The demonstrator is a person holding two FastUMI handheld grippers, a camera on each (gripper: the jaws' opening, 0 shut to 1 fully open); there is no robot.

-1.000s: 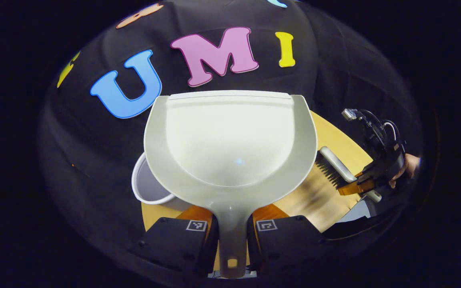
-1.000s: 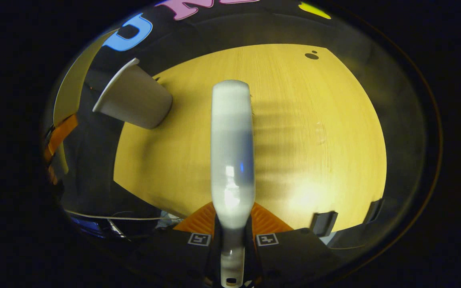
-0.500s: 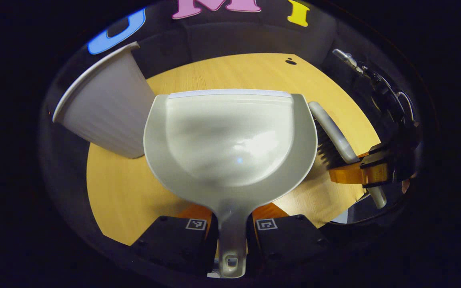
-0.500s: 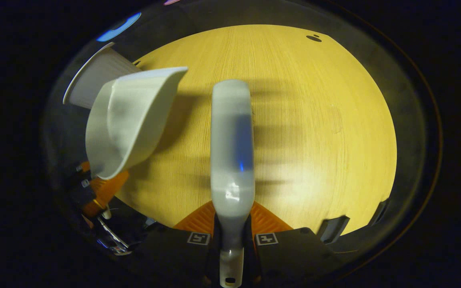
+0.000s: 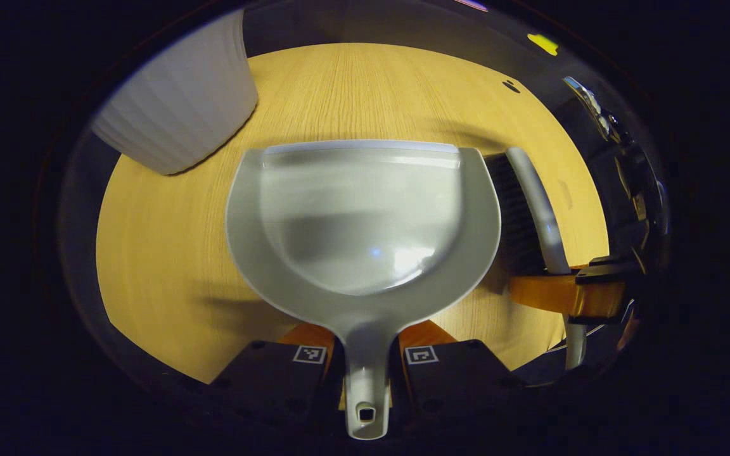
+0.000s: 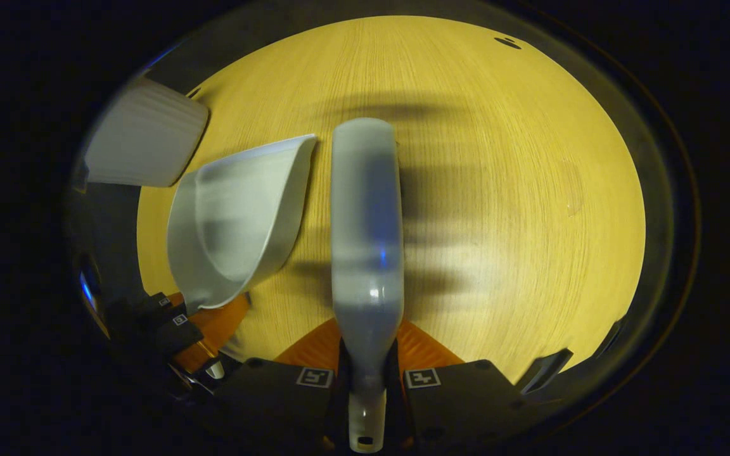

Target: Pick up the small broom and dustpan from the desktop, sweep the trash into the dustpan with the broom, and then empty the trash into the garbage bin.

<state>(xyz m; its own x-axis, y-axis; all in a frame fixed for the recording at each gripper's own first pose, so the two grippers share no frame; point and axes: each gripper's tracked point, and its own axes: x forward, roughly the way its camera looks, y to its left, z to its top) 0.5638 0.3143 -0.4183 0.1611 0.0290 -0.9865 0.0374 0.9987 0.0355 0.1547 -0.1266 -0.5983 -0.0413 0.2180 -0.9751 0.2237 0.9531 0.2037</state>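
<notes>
The left gripper [image 5: 365, 354] pinches the dustpan [image 5: 365, 221] handle; the right gripper [image 6: 368, 367] pinches the broom [image 6: 365, 215]. Both point away, side by side, right of the bin [image 5: 181, 107].

The pale grey dustpan [image 5: 365, 215] is clamped by its handle in the left gripper [image 5: 365, 361], its scoop reaching forward over the wooden desktop [image 5: 168, 253]. The small broom [image 6: 366, 228], pale-backed with dark bristles, extends straight ahead from the right gripper [image 6: 365, 380], just beside the dustpan. The white ribbed garbage bin [image 5: 178, 114] stands forward-left of the left gripper.

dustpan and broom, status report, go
Left gripper shut on dustpan, pan empty. Right gripper shut on broom, beside the pan. Bin far left on desk. Nothing in the way.
</notes>
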